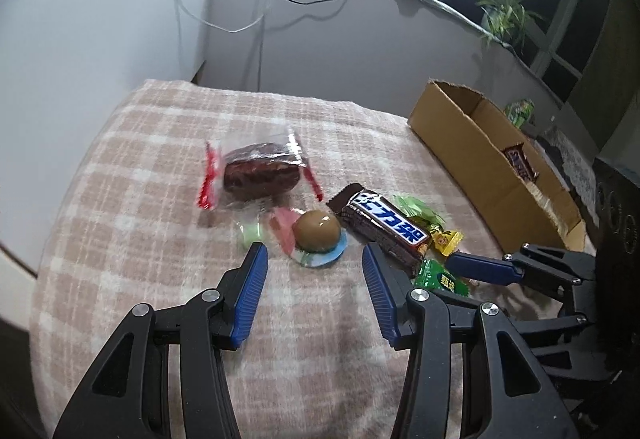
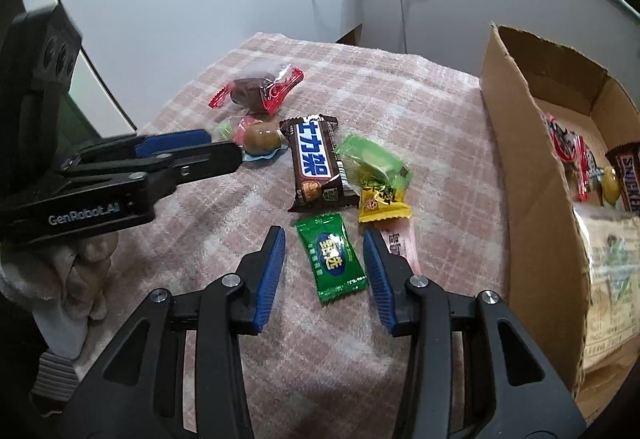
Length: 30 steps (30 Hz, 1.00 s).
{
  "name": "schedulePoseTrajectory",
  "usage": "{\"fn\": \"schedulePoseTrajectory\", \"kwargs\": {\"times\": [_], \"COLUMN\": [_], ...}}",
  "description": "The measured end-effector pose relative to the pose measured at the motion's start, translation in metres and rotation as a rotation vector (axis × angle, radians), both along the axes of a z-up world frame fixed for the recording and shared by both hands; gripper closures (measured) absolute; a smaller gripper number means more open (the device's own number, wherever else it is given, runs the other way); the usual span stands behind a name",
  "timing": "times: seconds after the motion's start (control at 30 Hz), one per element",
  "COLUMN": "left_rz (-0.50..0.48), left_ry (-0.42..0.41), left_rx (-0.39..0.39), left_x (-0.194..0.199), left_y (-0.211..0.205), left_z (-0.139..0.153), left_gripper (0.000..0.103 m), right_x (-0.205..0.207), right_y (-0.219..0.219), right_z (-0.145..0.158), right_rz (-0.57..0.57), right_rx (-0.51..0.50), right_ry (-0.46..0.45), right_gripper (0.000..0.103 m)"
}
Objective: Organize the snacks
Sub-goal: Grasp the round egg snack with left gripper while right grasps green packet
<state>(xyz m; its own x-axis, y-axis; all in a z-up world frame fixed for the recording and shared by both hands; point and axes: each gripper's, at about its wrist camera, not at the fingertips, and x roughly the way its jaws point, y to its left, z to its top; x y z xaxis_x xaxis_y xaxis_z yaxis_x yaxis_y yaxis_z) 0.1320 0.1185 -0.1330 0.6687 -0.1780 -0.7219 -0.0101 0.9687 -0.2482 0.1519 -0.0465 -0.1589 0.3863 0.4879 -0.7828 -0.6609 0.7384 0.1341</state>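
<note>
Sorting is sitting partway, by my reading. The box (image 2: 516, 175) is already holding several snacks, a Snickers (image 2: 628, 179) among them. Six or so are lying loose on the cloth (image 2: 420, 111): a red-ended pack (image 2: 260, 91), a jelly cup (image 1: 318, 235), a chocolate bar (image 2: 316, 163), a pale green candy (image 2: 376, 159), a yellow candy (image 2: 380, 203) and a dark green candy (image 2: 334, 257). The right gripper (image 2: 325, 245) is straddling the dark green candy, jaws apart, pads not pressing it. The left gripper (image 1: 312, 259) is hanging released just before the jelly cup, gripping nothing. Both look to be lining up pickups.
</note>
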Motion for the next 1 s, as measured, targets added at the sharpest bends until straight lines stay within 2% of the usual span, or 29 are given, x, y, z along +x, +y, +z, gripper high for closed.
{"fn": "schedulePoseTrajectory", "kwargs": {"times": [0.4,0.5,0.6,0.67,0.73,1.0], "left_rz": [-0.078,-0.079,-0.070,-0.069,-0.068,-0.066], "left_ry": [0.015,0.024,0.030,0.028,0.026,0.009], "left_rx": [0.093,0.116,0.136,0.137,0.144,0.143], "left_x": [0.024,0.028,0.029,0.028,0.028,0.019], "left_y": [-0.014,-0.014,-0.014,-0.014,-0.016,-0.019], "left_z": [-0.007,-0.008,-0.010,-0.010,-0.010,-0.006], "left_gripper": [0.058,0.064,0.070,0.071,0.071,0.072], "right_x": [-0.003,-0.004,-0.007,-0.009,-0.010,-0.015], "right_y": [0.000,0.000,0.002,0.003,0.002,-0.002], "right_z": [-0.001,-0.001,-0.001,-0.001,-0.001,0.001], "right_rz": [0.020,0.024,0.027,0.024,0.022,0.037], "right_rx": [-0.019,-0.028,-0.054,-0.071,-0.079,-0.069], "right_ry": [-0.015,-0.023,-0.047,-0.065,-0.074,-0.067], "right_gripper": [0.060,0.061,0.064,0.069,0.078,0.082]}}
